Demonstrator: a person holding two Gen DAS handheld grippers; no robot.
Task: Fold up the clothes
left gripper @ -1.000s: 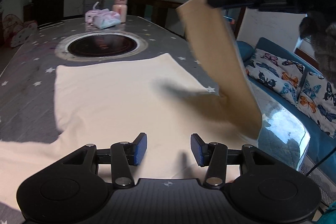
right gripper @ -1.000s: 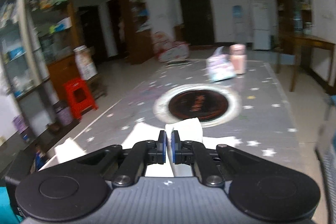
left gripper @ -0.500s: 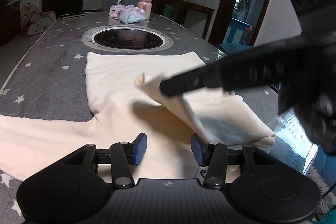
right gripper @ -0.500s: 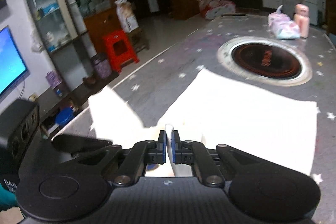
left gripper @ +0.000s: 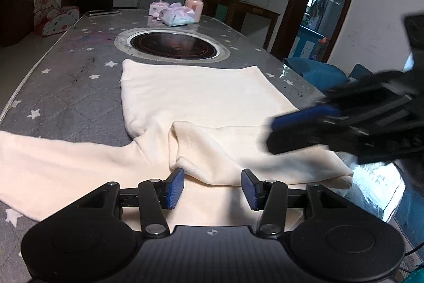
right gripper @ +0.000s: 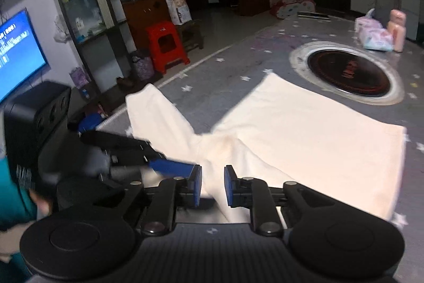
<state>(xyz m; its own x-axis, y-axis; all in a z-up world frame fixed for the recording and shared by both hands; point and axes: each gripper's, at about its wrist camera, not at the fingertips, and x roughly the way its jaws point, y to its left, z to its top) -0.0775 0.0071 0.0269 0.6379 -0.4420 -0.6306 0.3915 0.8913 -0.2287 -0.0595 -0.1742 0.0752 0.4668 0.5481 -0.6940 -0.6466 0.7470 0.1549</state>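
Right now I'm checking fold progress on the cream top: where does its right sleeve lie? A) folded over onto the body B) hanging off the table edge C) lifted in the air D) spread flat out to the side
A: in the left wrist view the sleeve lies folded across the body of the cream top, on the table.

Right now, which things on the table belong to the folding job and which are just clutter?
Job:
- cream long-sleeved fabric top, one sleeve folded across its body
- left claw, open above the top
- right claw, opening, folded sleeve between its pads

Clutter:
- pink lidded bottle
- pastel tissue packs
- round black inset hob
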